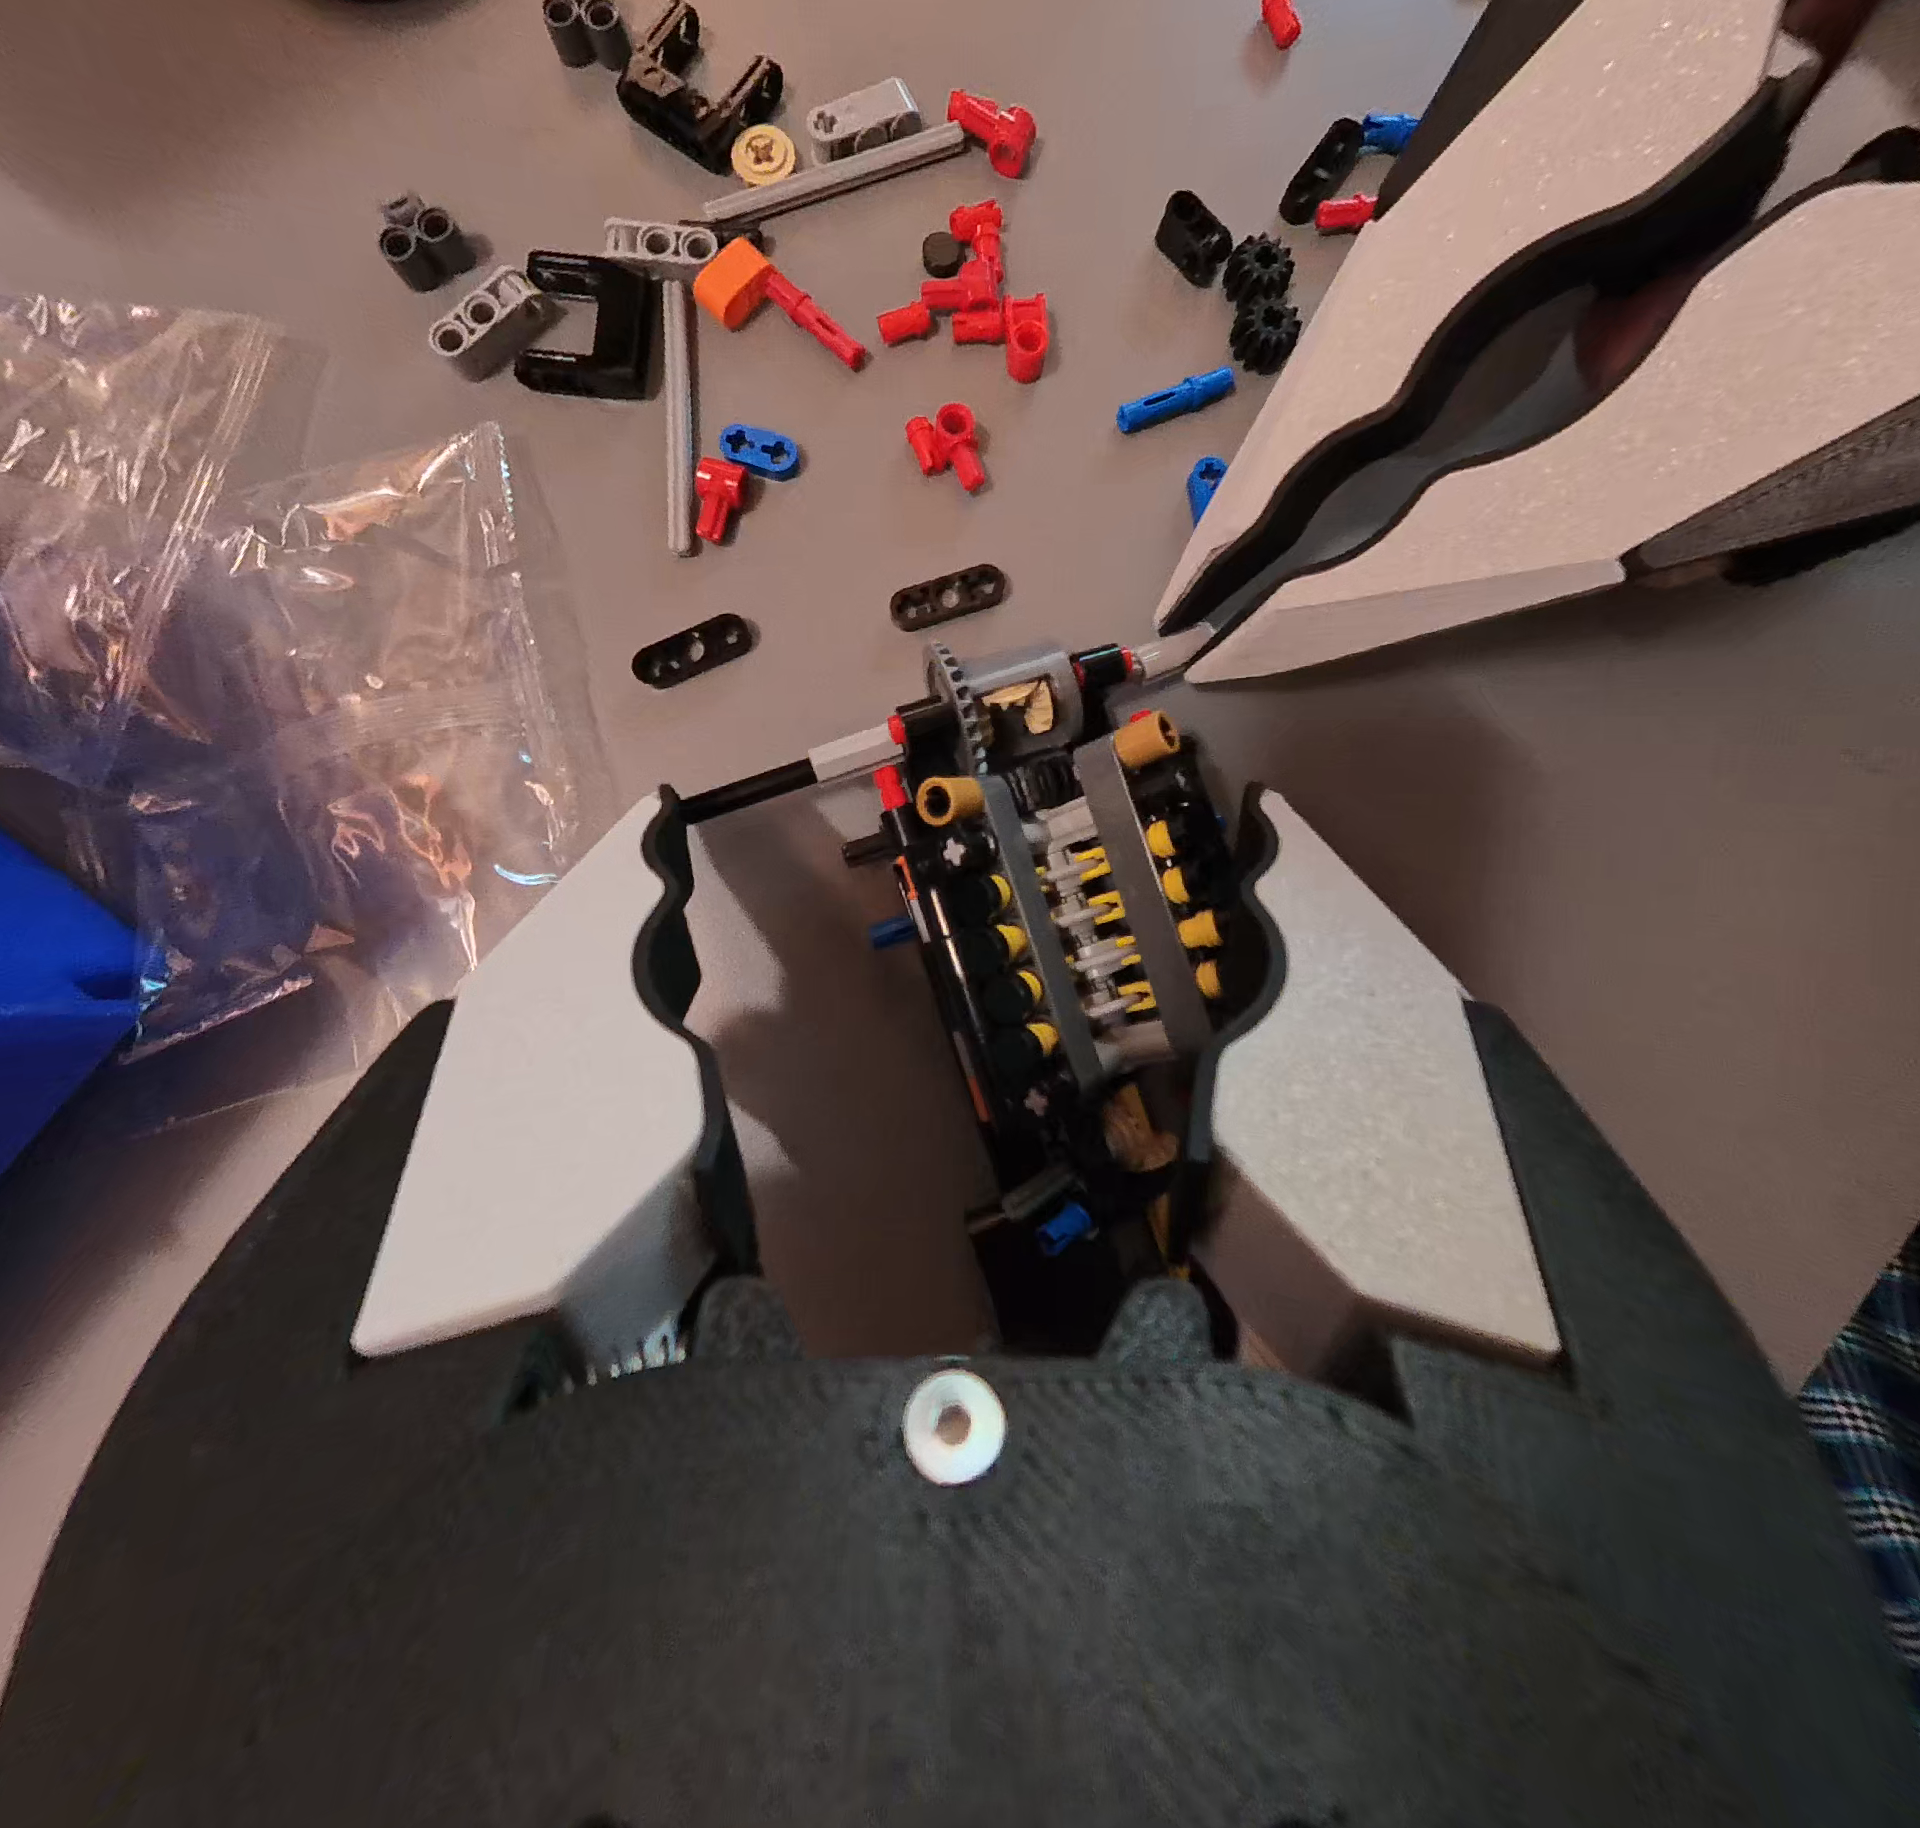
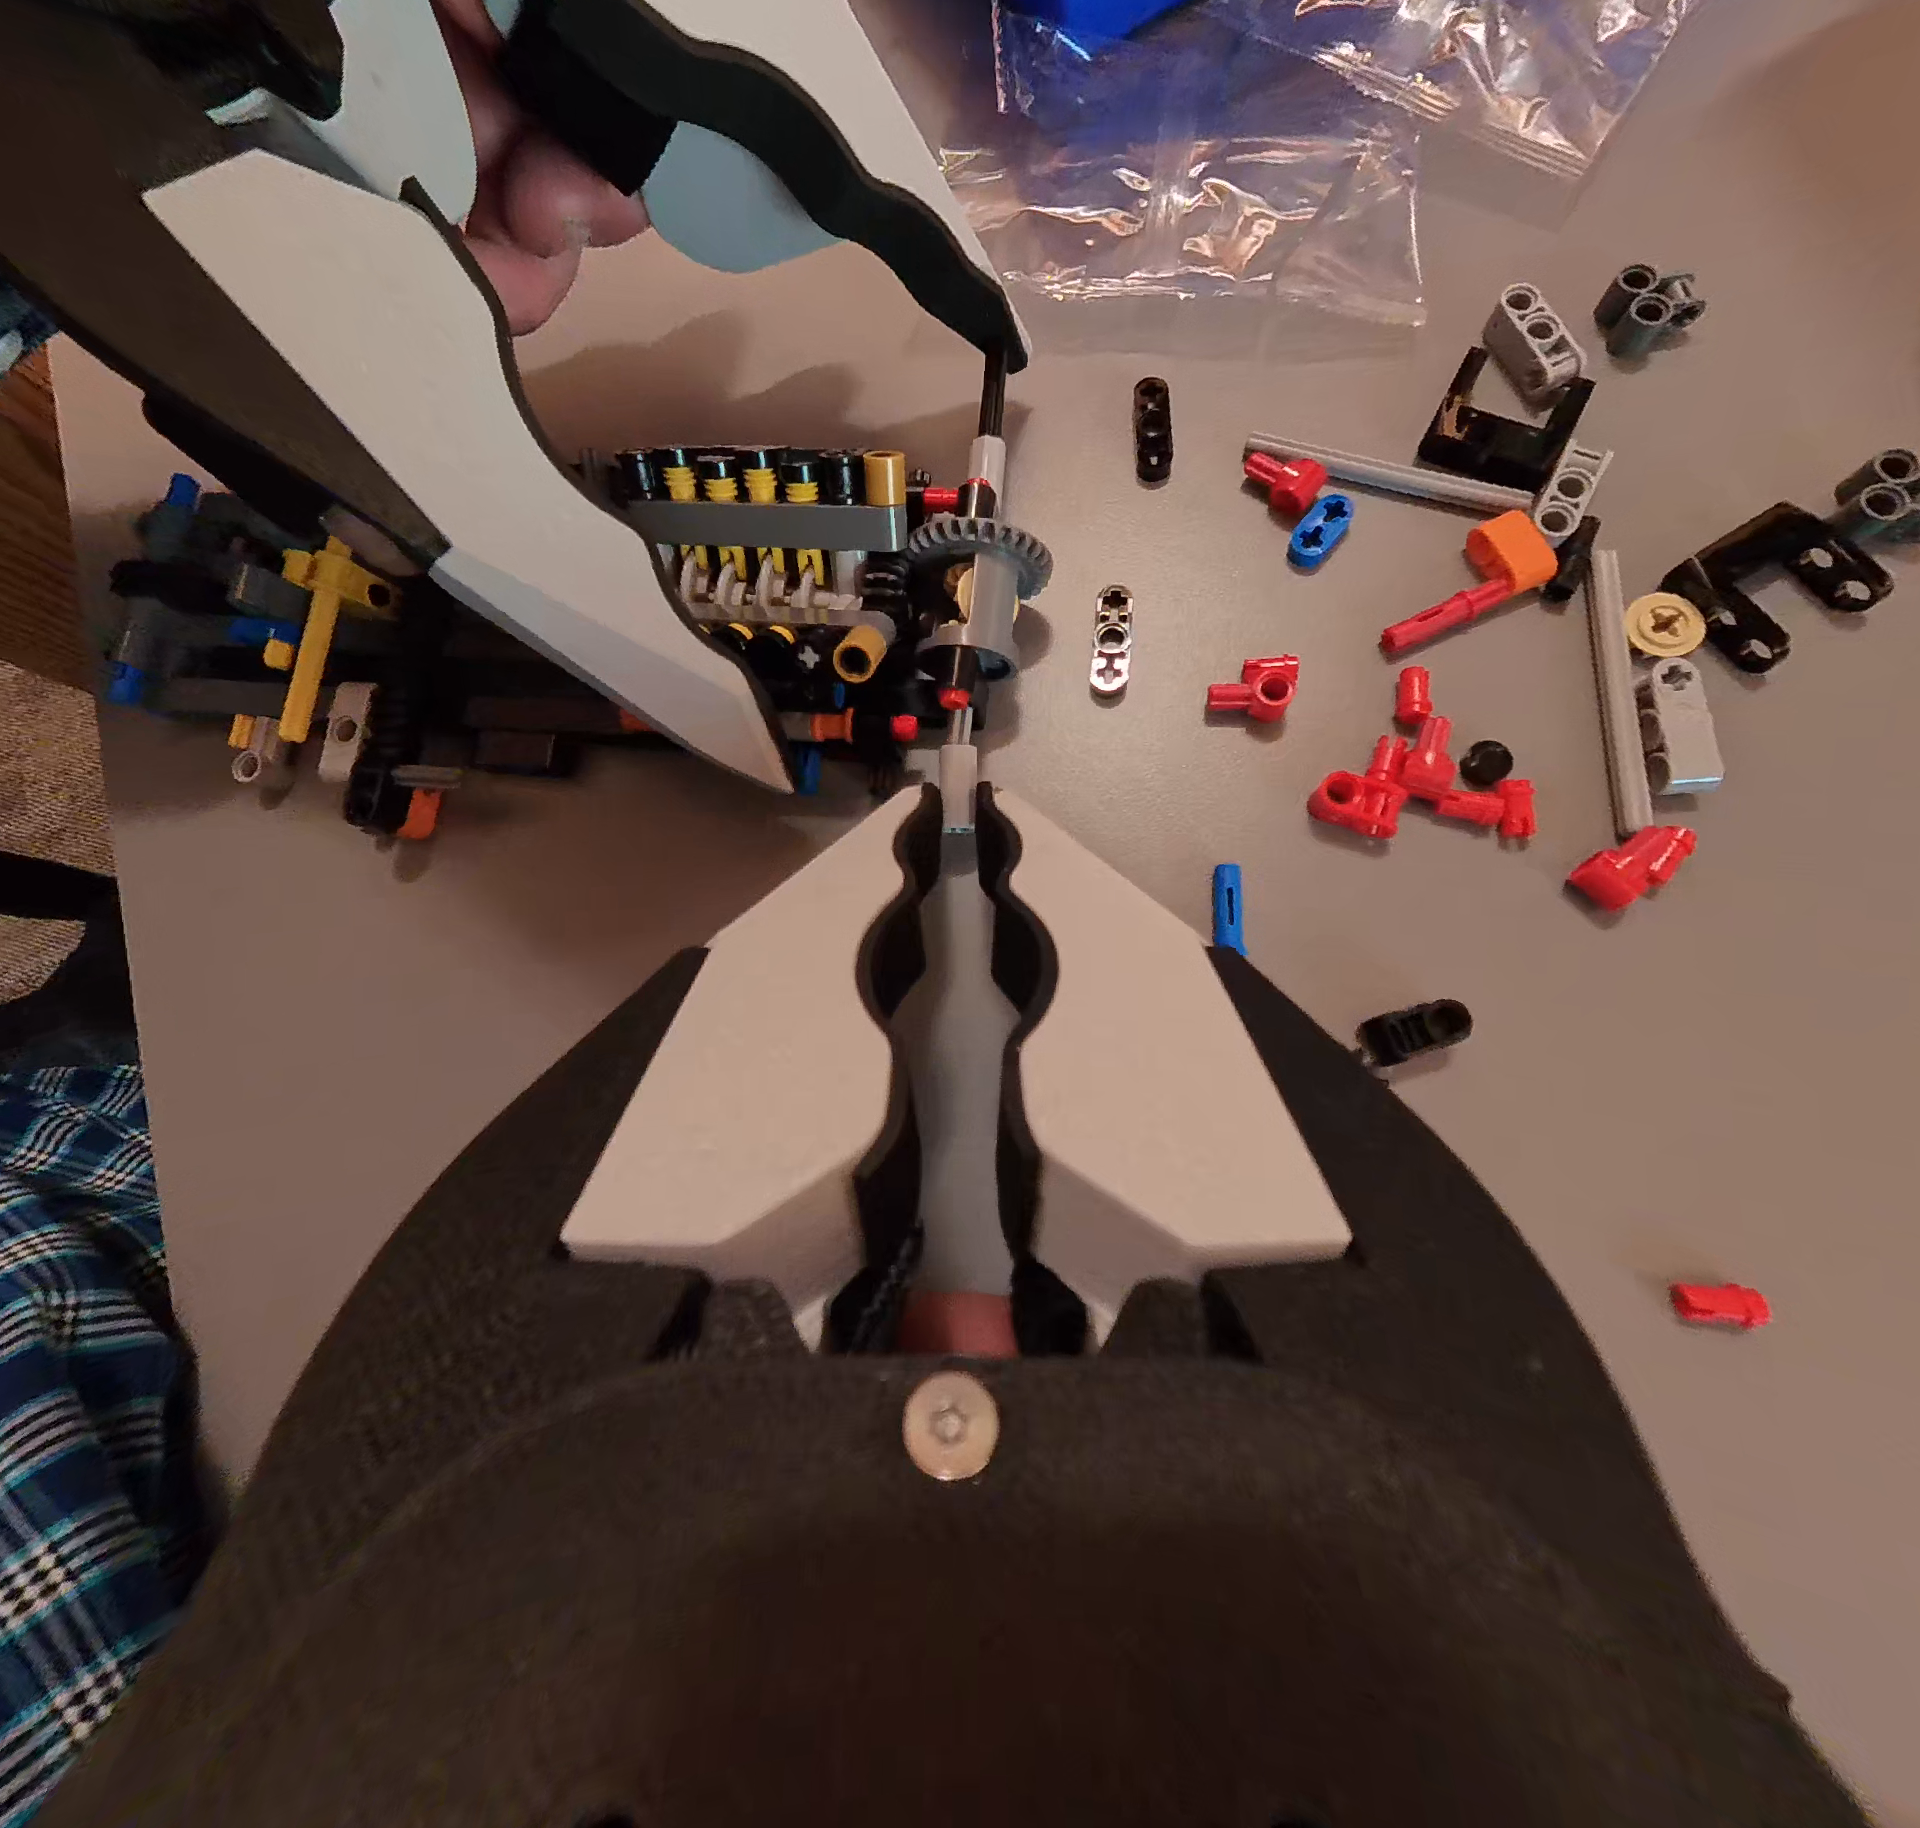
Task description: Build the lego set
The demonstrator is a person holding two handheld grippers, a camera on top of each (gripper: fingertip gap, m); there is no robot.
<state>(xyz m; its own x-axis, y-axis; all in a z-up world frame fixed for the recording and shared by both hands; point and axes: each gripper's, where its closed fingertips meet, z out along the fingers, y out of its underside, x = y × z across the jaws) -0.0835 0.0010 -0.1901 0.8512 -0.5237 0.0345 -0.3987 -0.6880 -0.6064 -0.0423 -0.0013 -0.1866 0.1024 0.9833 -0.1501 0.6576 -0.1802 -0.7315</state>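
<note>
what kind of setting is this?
Probably a home or hobby tabletop, not a lab: loose Lego Technic pieces scattered on a plain grey table, opened clear plastic bags, and carpet beside the table.

No readable text, labels or numbers anywhere.

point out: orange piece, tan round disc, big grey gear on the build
orange piece (image 1: 730, 284), left wrist view, its top face.
tan round disc (image 1: 765, 154), left wrist view, its centre.
big grey gear (image 2: 982, 539), right wrist view, its toothed rim.
</note>
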